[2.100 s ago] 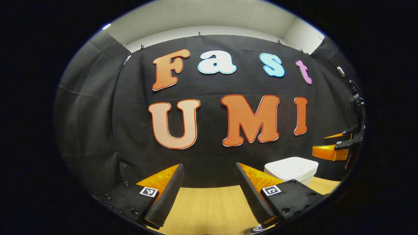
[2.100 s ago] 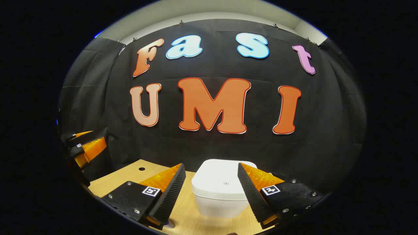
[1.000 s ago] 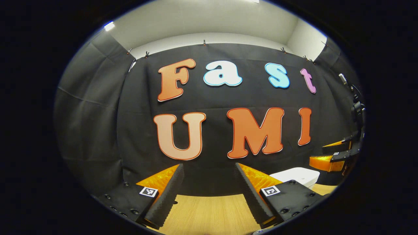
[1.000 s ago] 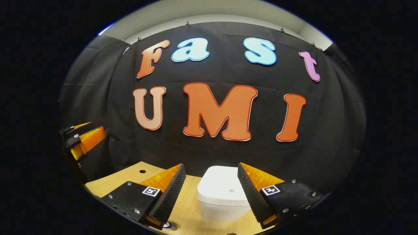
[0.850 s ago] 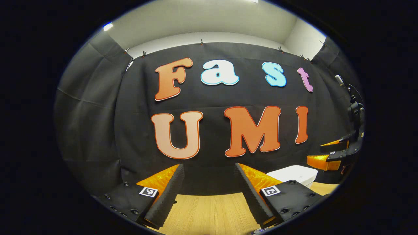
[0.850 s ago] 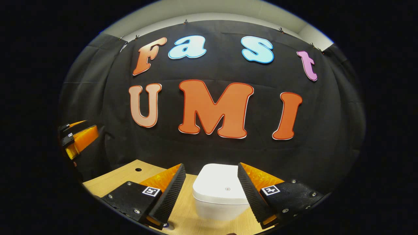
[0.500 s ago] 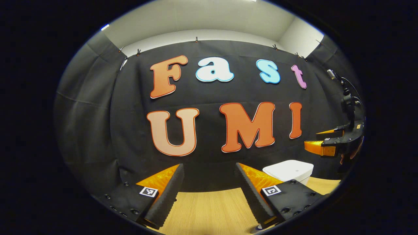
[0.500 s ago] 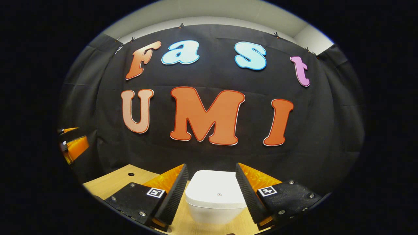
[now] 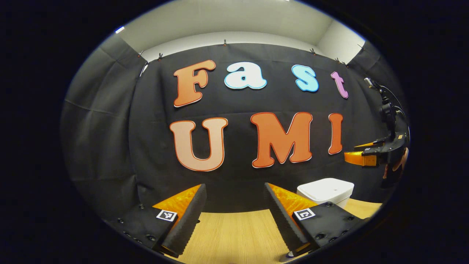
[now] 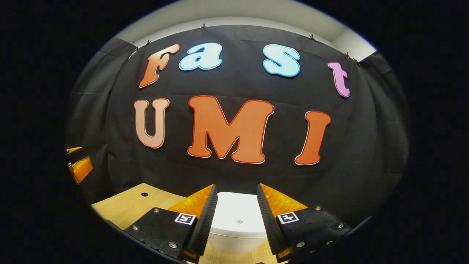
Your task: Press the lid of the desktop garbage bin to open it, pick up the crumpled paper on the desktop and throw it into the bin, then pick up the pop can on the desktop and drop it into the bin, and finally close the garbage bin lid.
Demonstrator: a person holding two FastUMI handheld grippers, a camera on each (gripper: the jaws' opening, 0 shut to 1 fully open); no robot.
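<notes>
The white garbage bin (image 10: 238, 220) stands on the wooden table with its lid down. In the right gripper view it lies just beyond and below my right gripper (image 10: 236, 189), whose fingers are open but narrowed, with nothing between them. In the left gripper view the bin (image 9: 326, 189) is at the right, and the right gripper (image 9: 361, 158) hovers above it, a hand behind it. My left gripper (image 9: 234, 187) is open and empty over the bare table. A small metallic edge (image 9: 289, 253) peeks out below one of its fingers, too little to name.
The wooden table (image 9: 234, 231) runs back to the black cloth wall. A small round hole (image 10: 144, 194) sits in the tabletop at the left of the right gripper view, and the left gripper (image 10: 78, 165) shows beyond it at the view's left edge.
My right gripper's fingers have drawn closer together, and the gripper has risen over the bin, which now sits lower between its fingers. The left gripper has only swayed slightly.
</notes>
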